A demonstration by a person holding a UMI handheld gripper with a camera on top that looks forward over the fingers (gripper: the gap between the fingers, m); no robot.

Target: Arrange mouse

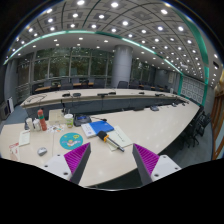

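My gripper (112,160) is held above the near edge of a cream table (150,128). Its two fingers, with purple pads (77,161), stand wide apart with nothing between them. A small grey object that may be the mouse (42,152) lies on the table, ahead and to the left of the left finger. A round teal mat (70,141) lies just beyond the left finger.
A white and blue book (97,129) and a dark pen-like thing (113,143) lie ahead of the fingers. Bottles and small items (40,122) stand at the far left. Beyond are more curved tables (100,97) and chairs (200,125).
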